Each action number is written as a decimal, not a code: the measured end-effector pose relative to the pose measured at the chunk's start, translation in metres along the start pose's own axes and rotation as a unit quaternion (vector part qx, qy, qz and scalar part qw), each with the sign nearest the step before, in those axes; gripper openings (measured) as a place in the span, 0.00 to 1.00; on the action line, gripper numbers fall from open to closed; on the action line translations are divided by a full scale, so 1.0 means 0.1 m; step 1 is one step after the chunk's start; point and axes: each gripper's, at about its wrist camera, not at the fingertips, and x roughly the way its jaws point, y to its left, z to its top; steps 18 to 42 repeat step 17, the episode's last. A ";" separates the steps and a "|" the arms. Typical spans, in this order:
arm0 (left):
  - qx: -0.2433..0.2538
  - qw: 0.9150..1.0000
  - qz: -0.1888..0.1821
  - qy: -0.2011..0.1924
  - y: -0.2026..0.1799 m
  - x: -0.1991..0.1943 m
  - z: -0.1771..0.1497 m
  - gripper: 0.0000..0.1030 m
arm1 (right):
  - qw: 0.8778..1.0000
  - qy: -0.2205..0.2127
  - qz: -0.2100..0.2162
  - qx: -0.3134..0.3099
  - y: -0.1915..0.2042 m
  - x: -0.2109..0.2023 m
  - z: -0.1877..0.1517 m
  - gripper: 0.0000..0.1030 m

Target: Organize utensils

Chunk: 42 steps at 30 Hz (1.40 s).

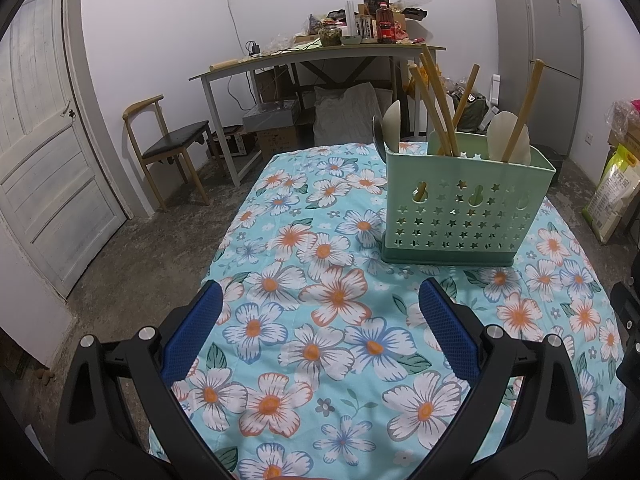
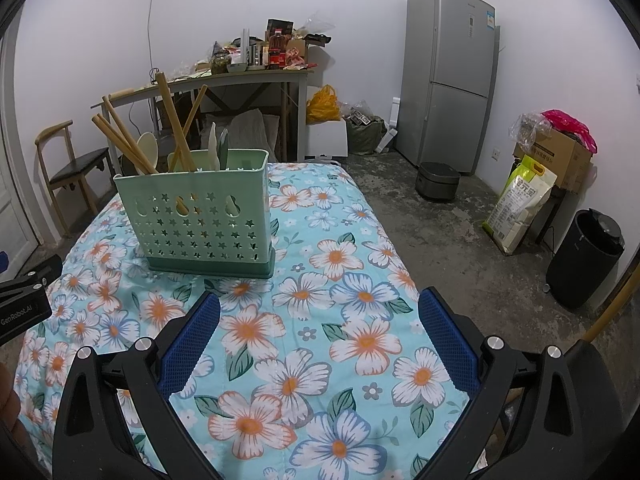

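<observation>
I see the green plastic basket with star holes (image 1: 466, 204) standing on the blue flowery cloth (image 1: 320, 320), with wooden sticks (image 1: 438, 108) and pale spoons (image 1: 510, 136) inside. My left gripper (image 1: 320, 334) and right gripper (image 2: 320, 336) both have their fingers wide apart, holding nothing.

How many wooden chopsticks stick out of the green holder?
5 at least. In the left wrist view: three chopsticks bunched at the green holder's left end, one leaning near the middle, one at the right end against a pale spoon. Overlap may hide more.

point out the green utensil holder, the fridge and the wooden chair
green utensil holder (image 1: 460, 208), left wrist view, front perforated wall
fridge (image 2: 448, 80), right wrist view, door front
wooden chair (image 1: 176, 144), left wrist view, dark seat
</observation>
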 end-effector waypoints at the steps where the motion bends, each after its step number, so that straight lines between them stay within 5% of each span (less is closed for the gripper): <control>1: 0.000 1.000 0.000 0.000 0.00 0.00 0.00 0.92 | 1.000 0.000 0.000 0.000 0.00 0.00 0.00 0.94; 42: -0.001 1.000 -0.001 0.004 -0.02 0.03 -0.03 0.92 | 1.000 -0.001 0.001 0.001 -0.01 -0.01 0.00 0.94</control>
